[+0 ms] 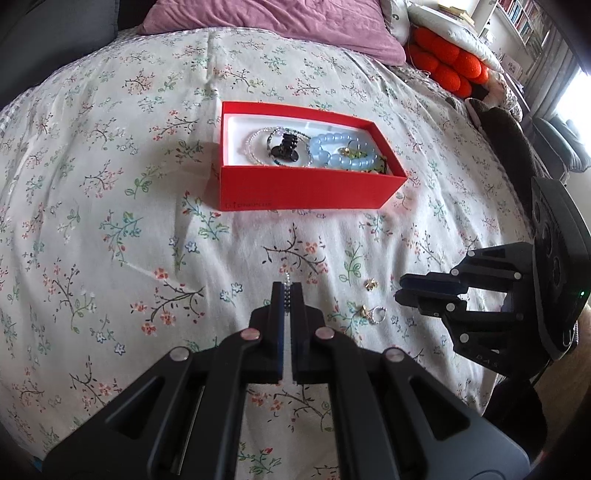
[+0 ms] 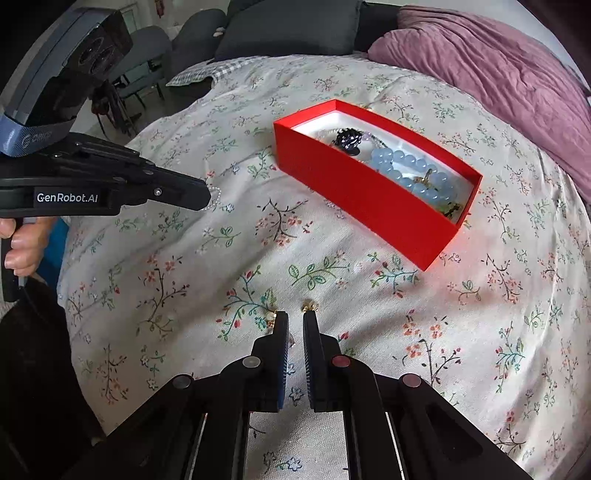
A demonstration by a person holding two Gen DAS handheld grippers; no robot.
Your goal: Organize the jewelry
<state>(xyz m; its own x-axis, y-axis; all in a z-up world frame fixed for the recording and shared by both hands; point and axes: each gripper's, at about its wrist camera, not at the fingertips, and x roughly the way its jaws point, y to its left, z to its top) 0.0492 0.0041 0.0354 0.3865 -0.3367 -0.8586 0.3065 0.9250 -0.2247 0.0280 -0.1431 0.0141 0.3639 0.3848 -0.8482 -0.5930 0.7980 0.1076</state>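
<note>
A red box lies on the floral bedspread, holding a pale blue bead bracelet, a black piece and thin bead strands. My left gripper is shut on a small bead bracelet, lifted above the bed. My right gripper is slightly open and empty, low over the bed. A gold earring and a gold piece with a silver ring lie by its fingertips.
A mauve pillow lies behind the box. Orange cushions and a bookshelf are at the far right. Dark chairs stand beyond the bed's far edge.
</note>
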